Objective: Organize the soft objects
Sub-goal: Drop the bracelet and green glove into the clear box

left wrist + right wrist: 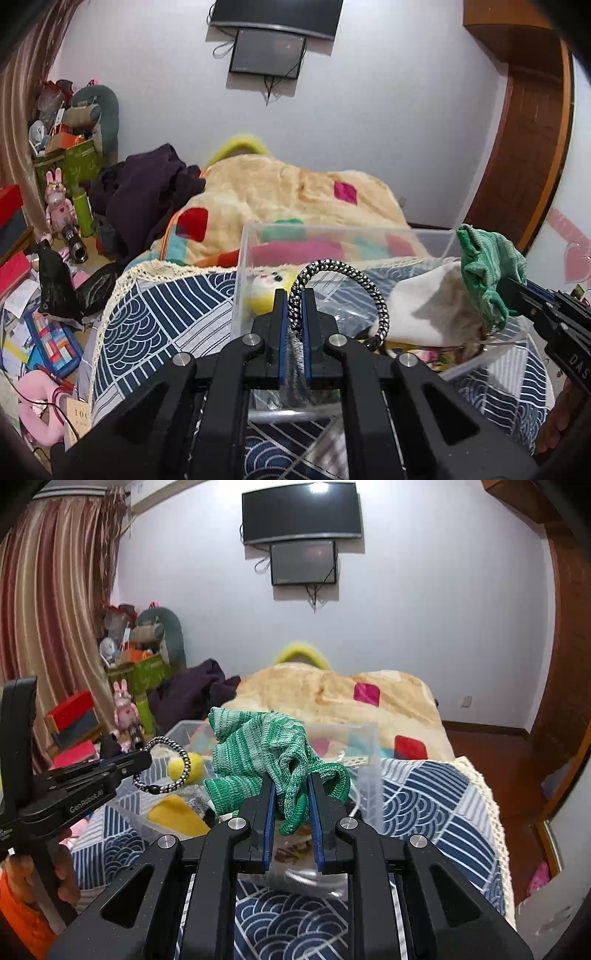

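Observation:
My left gripper (294, 295) is shut on a black-and-white braided cord loop (343, 280) and holds it over a clear plastic box (243, 266); the loop also shows in the right wrist view (173, 764). My right gripper (291, 779) is shut on a green knitted cloth (258, 753), held above the box's right side; the cloth also shows in the left wrist view (487, 273). In the box lie a yellow plush toy (262, 291) and a white cloth (432, 306).
The box stands on a blue-and-white patterned bedspread (436, 805). A beige blanket (280, 192) and dark purple clothes (144, 195) lie further up the bed. Clutter crowds the floor on the left (40, 332). A wooden door (524, 140) is on the right.

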